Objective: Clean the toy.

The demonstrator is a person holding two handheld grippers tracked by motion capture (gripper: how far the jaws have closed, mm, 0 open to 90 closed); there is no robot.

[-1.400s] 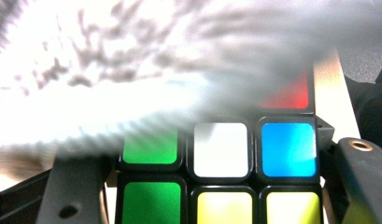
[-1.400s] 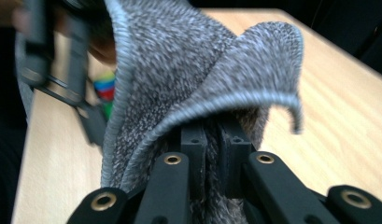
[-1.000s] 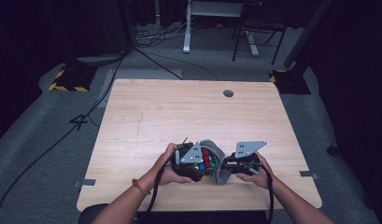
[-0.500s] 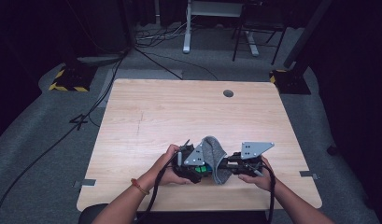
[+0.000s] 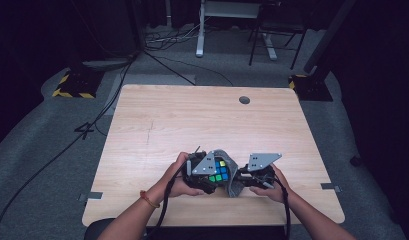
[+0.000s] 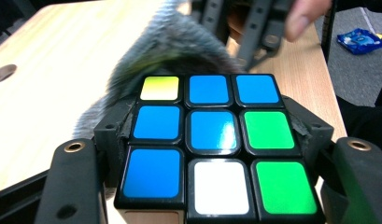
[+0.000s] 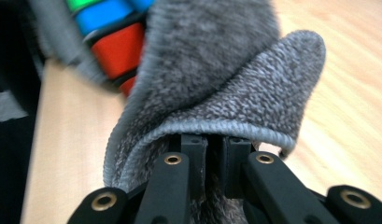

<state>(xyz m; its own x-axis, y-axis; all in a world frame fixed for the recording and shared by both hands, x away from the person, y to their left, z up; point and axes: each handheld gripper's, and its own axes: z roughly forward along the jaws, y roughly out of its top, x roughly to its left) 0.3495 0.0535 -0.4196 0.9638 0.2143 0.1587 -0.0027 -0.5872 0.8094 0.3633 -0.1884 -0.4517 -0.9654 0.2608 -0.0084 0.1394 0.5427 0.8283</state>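
Observation:
A scrambled colour cube [image 5: 219,171] is clamped between the jaws of my left gripper [image 5: 210,176], near the table's front edge. In the left gripper view the cube [image 6: 212,140] shows a face of blue, green, white and yellow tiles, with my left gripper [image 6: 212,135] shut on its sides. My right gripper [image 5: 240,176] is shut on a grey cloth [image 5: 232,175] that lies against the cube's right side. In the right gripper view the cloth [image 7: 235,74] folds over my right gripper [image 7: 212,144], and the cube [image 7: 111,42] sits behind it, blurred.
The light wooden table [image 5: 192,120] has a round cable hole [image 5: 244,100] at the back. Cables and yellow-black marked feet lie on the grey floor around it. A blue packet [image 6: 361,39] lies on the floor beside the table.
The cloth rose over the cube, then came down on its right side. The cube's top now shows blue and green tiles where red showed. Both hands stayed in place.

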